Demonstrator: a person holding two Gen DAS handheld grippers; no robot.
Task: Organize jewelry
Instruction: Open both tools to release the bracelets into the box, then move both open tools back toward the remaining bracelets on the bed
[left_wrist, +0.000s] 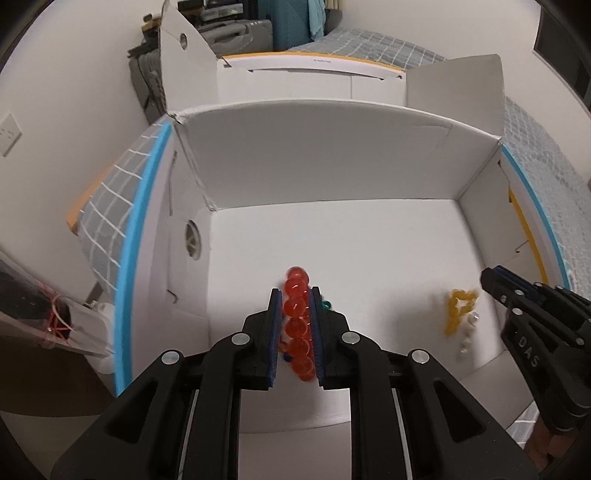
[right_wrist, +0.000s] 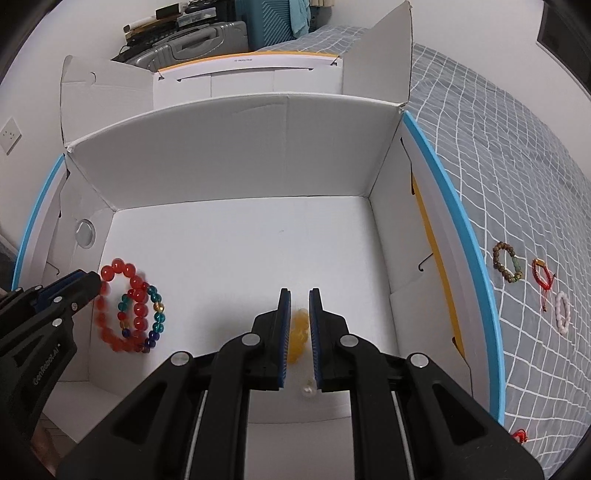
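An open white cardboard box (left_wrist: 332, 158) (right_wrist: 236, 147) lies below both grippers. My left gripper (left_wrist: 295, 295) (right_wrist: 96, 277) is shut on a red bead bracelet (left_wrist: 297, 314) (right_wrist: 118, 266), which stands on edge between the pads. A teal, blue and gold bead bracelet (right_wrist: 157, 317) overlaps the red one just above the box floor. My right gripper (right_wrist: 300, 295) (left_wrist: 487, 276) holds its jaws slightly apart. A blurred yellow bead bracelet (right_wrist: 300, 332) (left_wrist: 460, 306) shows loose in the gap, just off the tips, with small white beads (left_wrist: 468, 334) (right_wrist: 308, 390) below it.
On the grey checked bedspread (right_wrist: 517, 166) right of the box lie a brown bead bracelet (right_wrist: 508, 263), a red cord bracelet (right_wrist: 542, 274) and a pale pink one (right_wrist: 562, 314). A second white box (right_wrist: 251, 77) and suitcases (right_wrist: 199, 40) stand behind.
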